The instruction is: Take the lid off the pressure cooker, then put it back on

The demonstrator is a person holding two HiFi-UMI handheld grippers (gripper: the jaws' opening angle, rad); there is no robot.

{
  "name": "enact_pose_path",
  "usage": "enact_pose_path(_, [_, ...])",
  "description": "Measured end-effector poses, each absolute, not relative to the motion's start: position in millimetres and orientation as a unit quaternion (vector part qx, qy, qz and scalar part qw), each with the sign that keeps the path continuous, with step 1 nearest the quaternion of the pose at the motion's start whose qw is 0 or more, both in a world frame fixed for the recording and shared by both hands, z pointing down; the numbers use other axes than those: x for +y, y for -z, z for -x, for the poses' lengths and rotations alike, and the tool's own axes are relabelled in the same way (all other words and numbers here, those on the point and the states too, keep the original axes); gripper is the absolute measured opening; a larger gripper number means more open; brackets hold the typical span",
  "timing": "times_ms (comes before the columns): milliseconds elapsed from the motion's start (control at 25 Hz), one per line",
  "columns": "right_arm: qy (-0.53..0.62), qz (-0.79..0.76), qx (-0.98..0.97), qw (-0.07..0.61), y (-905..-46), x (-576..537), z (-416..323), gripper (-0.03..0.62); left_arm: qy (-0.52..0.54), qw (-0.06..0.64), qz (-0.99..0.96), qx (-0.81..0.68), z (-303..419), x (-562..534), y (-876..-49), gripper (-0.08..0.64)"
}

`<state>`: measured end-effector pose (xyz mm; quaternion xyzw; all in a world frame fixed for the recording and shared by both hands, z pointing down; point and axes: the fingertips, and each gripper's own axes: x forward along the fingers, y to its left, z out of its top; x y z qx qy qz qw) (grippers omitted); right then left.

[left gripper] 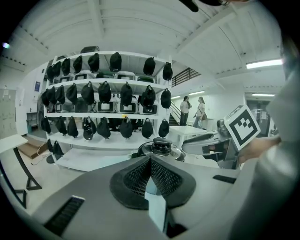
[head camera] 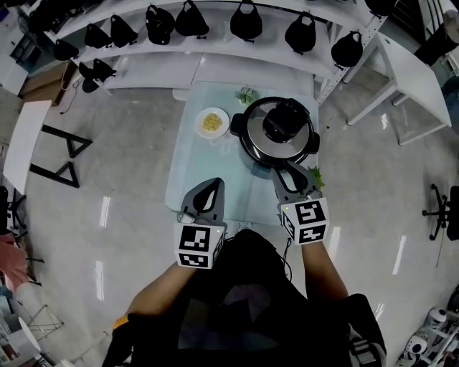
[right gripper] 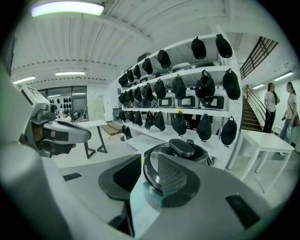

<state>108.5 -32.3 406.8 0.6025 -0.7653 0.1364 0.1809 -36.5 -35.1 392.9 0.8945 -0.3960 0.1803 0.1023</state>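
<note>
Pressure cooker [head camera: 249, 145], lid [head camera: 285, 123] on, sits at the far right of a pale counter [head camera: 193, 168]. Left tongs [head camera: 214, 183] are pressed together, empty. Right tongs [head camera: 287, 171], narrowly parted and empty, are just before the cooker.

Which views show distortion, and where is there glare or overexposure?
Head view: fisheye bends the shelf; lamp streaks glare on the floor. Left gripper view: round dark border, curved edges. Right gripper view: the ceiling lamp is blown out; the lid looks sharp.
</note>
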Motion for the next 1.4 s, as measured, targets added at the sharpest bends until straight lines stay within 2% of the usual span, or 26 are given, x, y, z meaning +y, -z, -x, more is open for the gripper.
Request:
enact_pose_path(200, [-0.150,-0.619,-0.749,0.181,-409,15,-74,0.069,-0.163,0.116,-0.901,-0.385,64,14,-398,0.008])
enact_pose_path(600, [-0.167,-0.619,-0.744,0.190,-415,99,-41,0.063,-0.148,0.121,-0.918,-0.346,57,85,-408,0.006])
enact_pose_path(880, [-0.166,-0.599,-0.766,0.167,-411,118,-56,0.063,-0.152,0.101,-0.912,-0.368,38,99,-405,0.006])
enact_pose_path(1400, [-0.162,-0.585,-0.779,0.155,-402,161,-151,0.070,-0.158,0.104,-0.909,-0.372,-71,134,-401,0.006])
